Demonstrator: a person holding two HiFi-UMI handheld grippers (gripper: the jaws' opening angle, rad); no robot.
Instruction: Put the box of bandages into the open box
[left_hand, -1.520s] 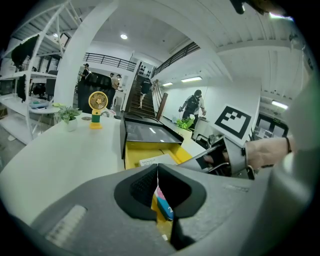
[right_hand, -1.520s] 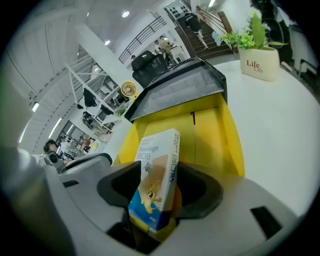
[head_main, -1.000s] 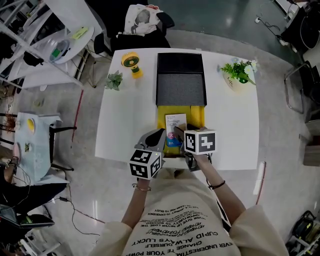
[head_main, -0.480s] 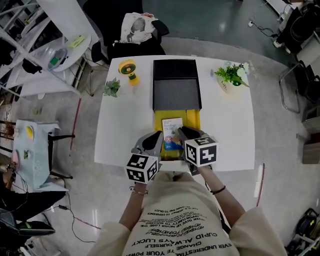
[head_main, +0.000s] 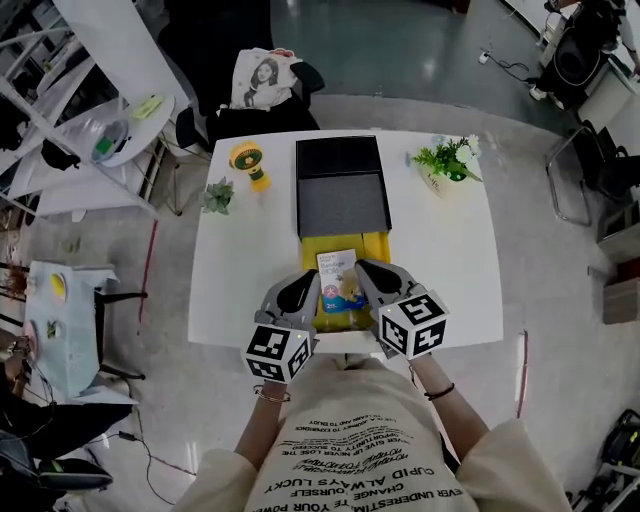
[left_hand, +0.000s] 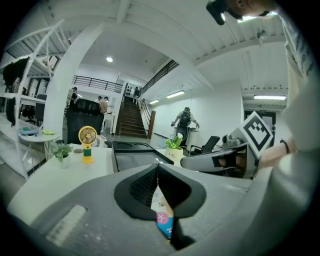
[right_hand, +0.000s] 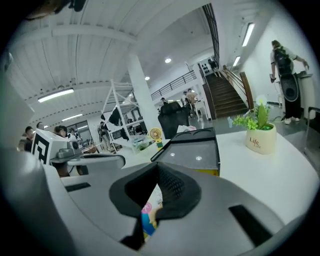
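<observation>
Pinching the same thing from both sides here: the left gripper (left_hand: 158, 172) has its jaws closed down on the box of bandages (left_hand: 163, 216), and the right gripper (right_hand: 157, 174) is clamped on it too. In each gripper view you only get a thin sliver of the box poking out between the black pads, white card up top and a blue and pink bit lower down. The rest is buried in the jaws, and the print on it is too small to read.

From the head view, the left gripper (head_main: 303, 292) and right gripper (head_main: 370, 280) sit at the near edge of the white table (head_main: 450, 260), with the box of bandages (head_main: 340, 278) between them, over the yellow inside of the open box (head_main: 377, 243). I can't tell if it's resting on the bottom or hanging just above it. The grippers cover the near end of the open box. Its black lid (head_main: 340, 185) lies flipped open on the far side.

Further out, a yellow fan (head_main: 247, 161) and a small plant (head_main: 217, 195) stand at the far left. A potted plant (head_main: 444, 160) stands at the far right, and its pot (right_hand: 261, 138) reads "Life" in the right gripper view. There's a smaller line under that which I can't make out.
</observation>
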